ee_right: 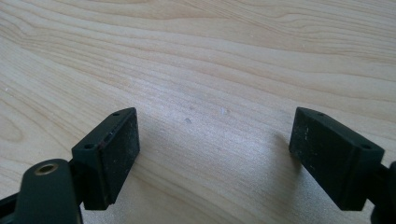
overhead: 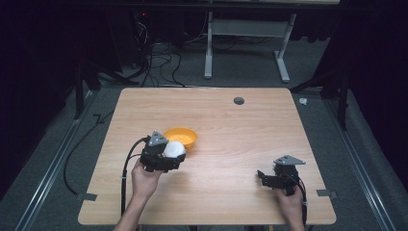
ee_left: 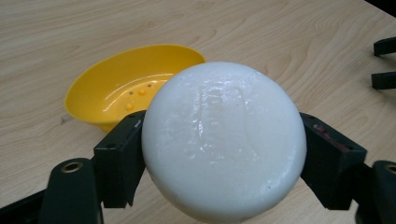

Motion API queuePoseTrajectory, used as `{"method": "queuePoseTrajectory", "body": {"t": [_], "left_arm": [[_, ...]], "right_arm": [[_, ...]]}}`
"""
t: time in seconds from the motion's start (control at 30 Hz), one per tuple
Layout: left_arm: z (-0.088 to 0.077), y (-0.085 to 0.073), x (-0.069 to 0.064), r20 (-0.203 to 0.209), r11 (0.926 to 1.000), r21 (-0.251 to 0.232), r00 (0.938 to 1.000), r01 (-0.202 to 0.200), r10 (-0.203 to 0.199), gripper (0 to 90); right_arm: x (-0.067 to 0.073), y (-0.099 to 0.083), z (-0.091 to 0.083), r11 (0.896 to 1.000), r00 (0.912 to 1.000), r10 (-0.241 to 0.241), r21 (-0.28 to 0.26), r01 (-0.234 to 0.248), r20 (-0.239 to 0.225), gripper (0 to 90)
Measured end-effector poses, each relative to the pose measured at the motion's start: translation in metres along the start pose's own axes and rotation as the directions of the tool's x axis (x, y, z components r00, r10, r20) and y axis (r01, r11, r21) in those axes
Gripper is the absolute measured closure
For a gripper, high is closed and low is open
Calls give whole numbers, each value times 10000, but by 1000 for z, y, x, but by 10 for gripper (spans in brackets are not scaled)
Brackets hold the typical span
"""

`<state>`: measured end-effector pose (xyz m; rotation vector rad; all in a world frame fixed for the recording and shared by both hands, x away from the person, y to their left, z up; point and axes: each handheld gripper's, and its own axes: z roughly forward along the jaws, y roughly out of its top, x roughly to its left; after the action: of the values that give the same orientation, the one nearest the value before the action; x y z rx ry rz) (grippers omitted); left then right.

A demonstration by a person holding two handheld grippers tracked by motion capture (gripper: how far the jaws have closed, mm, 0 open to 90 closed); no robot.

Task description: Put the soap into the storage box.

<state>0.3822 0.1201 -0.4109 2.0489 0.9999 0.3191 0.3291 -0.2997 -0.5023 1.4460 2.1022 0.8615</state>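
Observation:
A smooth white ball (ee_left: 223,140) sits clamped between the two black jaws of my left gripper (ee_left: 223,154). In the high view that left gripper (overhead: 169,155) holds the white ball (overhead: 174,149) just in front of a yellow bowl (overhead: 181,137). The yellow bowl (ee_left: 126,84) is tilted on the wooden table, its hollow turned toward my left gripper, with small holes in its bottom. My right gripper (overhead: 262,177) stands open near the table's front right, and in its own view the right gripper (ee_right: 215,154) has bare wood between its jaws.
The wooden table (overhead: 231,130) has a small grey round cap (overhead: 238,100) near its far edge. Cables trail off the left side. A white desk frame (overhead: 248,43) stands on the floor beyond the table.

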Motion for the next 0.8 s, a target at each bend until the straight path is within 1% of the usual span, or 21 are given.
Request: {"method": "queuePoseTrajectory", "body": {"t": [0.1,0.2,0.37,0.5,0.63,0.73,0.8], "left_arm": [[1,4,1,-57,10000,15,10000,-70,71,247],[2,6,3,59,10000,-22,10000,65,-65,246],[5,8,6,-26,9999,57,9999,115,-115,247],[7,12,8,-138,9999,124,9999,67,-65,247],[10,15,11,-252,9998,132,9996,163,-160,247],[12,16,16,-220,9992,88,9990,385,-383,247],[14,17,18,-320,9989,121,9985,443,-439,246]], "right_arm": [[0,0,0,10000,10000,3,3,-3,-1,170],[0,0,0,10000,10000,7,1,-7,-13,170],[0,0,0,10000,10000,6,-4,-6,-13,170],[0,0,0,10000,10000,7,1,-7,-8,170],[0,0,0,10000,10000,6,-2,-6,-14,170],[0,0,0,10000,10000,8,-1,-8,-10,170],[0,0,0,10000,10000,7,-3,-7,-13,170]]}}
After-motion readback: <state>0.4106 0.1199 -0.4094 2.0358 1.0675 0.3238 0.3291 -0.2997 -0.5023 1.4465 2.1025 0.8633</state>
